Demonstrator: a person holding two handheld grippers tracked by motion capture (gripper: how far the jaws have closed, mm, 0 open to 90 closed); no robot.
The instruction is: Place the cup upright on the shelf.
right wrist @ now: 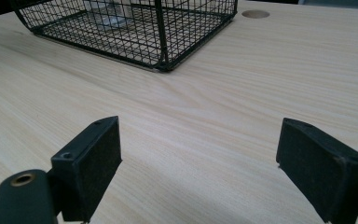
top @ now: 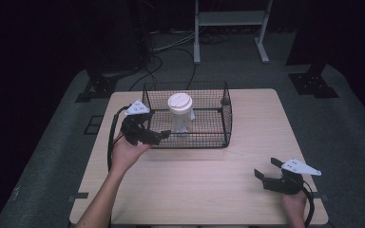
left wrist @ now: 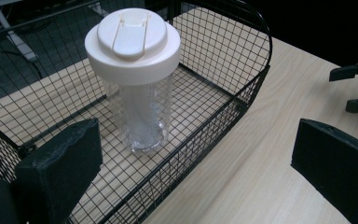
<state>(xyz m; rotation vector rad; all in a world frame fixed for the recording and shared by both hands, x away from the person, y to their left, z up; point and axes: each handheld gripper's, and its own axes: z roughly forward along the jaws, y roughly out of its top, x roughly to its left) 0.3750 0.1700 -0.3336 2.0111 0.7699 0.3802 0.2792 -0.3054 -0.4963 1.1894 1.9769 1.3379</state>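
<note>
The left gripper (top: 164, 135) hangs at the near left corner of the wire basket (top: 228, 111), jaws spread wide and holding nothing. In the left gripper view one jaw sits over the basket's mesh floor and the other outside, over the bare wooden surface (top: 199, 180), so the basket's near wall runs between them. The clear tumbler (left wrist: 142, 116) with its broad cream lid (left wrist: 131, 44) stands upright on the mesh just ahead of that gripper, apart from every wall.

The right gripper (top: 267, 170) is well off to the side, low over the surface with its jaws also wide apart and empty; the basket's corner lies far ahead of it.

The main risk, as I judge it, is the straddled wall: closing or pushing forward from here could catch the wire rim instead of the tumbler, dragging or tipping the basket. The tumbler is tall, narrow at the foot and top-heavy under that lid, so a glancing jaw could topple it. Its smooth clear wall may slip if gripped low.

The basket's raised walls block any level approach; only the open top is free. A round hole (right wrist: 255, 14) in the surface lies beyond the basket.
</note>
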